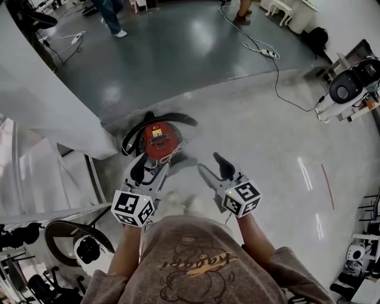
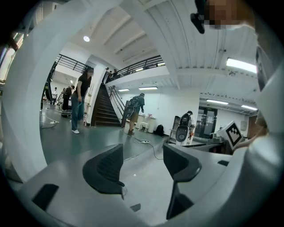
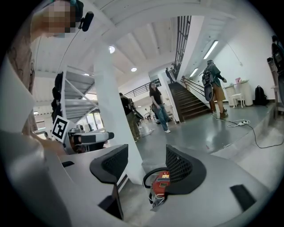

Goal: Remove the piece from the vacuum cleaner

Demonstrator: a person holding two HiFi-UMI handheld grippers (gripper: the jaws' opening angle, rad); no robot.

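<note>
A red canister vacuum cleaner [image 1: 159, 139] stands on the pale floor beside a white column base, with its black hose [image 1: 172, 117] arcing around it. In the right gripper view the vacuum cleaner [image 3: 159, 184] shows low between the jaws but well beyond them. My left gripper [image 1: 148, 170] hovers just short of the vacuum, open and empty. It is also open in its own view [image 2: 142, 166], facing across the hall with only floor between the fingers. My right gripper [image 1: 215, 170] is to the vacuum's right, open with nothing in it [image 3: 148, 166].
A white column and stair structure [image 1: 47, 107] rises at the left, right beside the vacuum. A cable with a power strip [image 1: 267, 53] runs over the floor farther off. Machines [image 1: 350, 86] stand at the right edge; people walk on the dark floor [image 1: 113, 18] beyond.
</note>
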